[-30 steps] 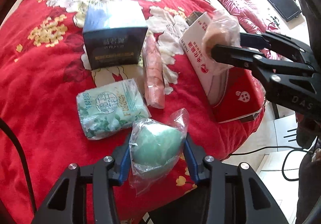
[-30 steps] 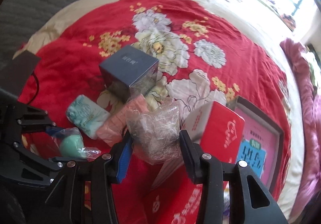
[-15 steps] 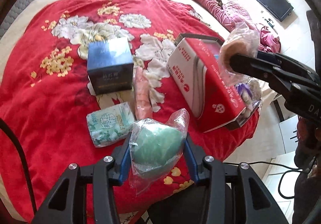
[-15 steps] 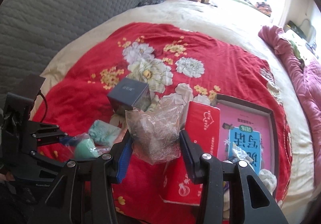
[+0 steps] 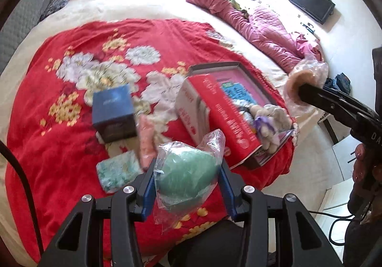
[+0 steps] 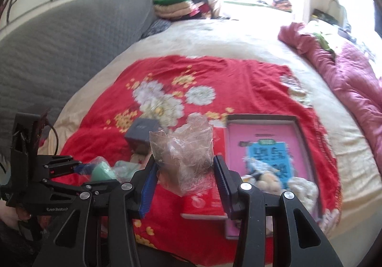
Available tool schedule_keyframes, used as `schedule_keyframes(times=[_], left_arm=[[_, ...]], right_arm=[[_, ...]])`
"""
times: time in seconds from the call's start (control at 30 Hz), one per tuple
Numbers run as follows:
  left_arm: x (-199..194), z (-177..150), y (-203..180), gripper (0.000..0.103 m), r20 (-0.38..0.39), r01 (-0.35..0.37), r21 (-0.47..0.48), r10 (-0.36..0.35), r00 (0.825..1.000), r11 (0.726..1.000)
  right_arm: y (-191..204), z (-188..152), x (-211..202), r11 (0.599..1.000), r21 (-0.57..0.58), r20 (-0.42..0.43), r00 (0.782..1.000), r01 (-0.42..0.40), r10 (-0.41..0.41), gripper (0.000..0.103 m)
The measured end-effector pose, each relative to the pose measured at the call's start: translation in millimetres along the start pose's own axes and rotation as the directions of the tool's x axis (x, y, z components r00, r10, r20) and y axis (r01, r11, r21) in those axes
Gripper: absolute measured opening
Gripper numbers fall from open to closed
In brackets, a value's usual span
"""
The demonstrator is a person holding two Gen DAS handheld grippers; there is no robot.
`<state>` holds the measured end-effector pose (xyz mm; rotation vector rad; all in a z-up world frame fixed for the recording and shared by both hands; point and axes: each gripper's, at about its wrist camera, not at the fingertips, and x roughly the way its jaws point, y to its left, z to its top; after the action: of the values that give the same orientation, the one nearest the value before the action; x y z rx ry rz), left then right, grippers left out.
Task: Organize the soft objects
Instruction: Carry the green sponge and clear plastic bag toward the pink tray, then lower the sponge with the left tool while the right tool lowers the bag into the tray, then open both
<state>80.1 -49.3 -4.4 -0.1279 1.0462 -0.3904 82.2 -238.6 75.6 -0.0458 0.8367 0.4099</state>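
- The green sponge [image 5: 188, 171], teardrop-shaped and sealed in a clear plastic bag, sits squarely between the blue pads of the left gripper [image 5: 187, 185]; both pads press its sides, so it is clamped and held off the bed.
- The loose end of its bag sticks up past the fingertips and more film hangs below them.
- The beige sponge [image 6: 183, 166], also in a crinkled clear bag, is gripped the same way by the right gripper [image 6: 185, 179], with the bag's crumpled top rising above the pads.
- In the left wrist view that beige sponge [image 5: 297, 85] shows at the tip of the right gripper, up at the right and beyond the bed's edge.
- Below both tools lies the red floral blanket [image 5: 47, 123], spread over a cream bed.
- On it, just past the green sponge: a green-and-white tissue pack [image 5: 117, 171], a pink roll [image 5: 146, 140] and a dark blue box [image 5: 112, 111], close together.
- To their right a red box [image 5: 210, 114] leans on the rim of an open tray [image 6: 262, 118] with a pink lining, which holds a plush toy [image 5: 267, 121].
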Motion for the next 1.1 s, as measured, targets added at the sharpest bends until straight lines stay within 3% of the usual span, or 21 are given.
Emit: schedule_keyframes(times=[0.27,0.57,1.1], left_arm=[[-5,24,-46,0.047,0.027,0.026,0.071,-0.028,0.999,0.997],[15,37,-105,0.047,-0.002,0.063,0.166,-0.063,0.998,0.984],[95,26,-175,0.047,-0.132,0.099,0.266,-0.066,0.989,0.959]], right_arm=[[-58,-6,-58,0.991,0.119,0.078,0.994,0.067,-0.076,0.047],[-115,-30,-97,0.967,0.220,0.087,0.985,0.128,-0.151,0.047],[-168,-73,-83,0.941,0.298,0.017,0.985,0.159,-0.172,0.047]])
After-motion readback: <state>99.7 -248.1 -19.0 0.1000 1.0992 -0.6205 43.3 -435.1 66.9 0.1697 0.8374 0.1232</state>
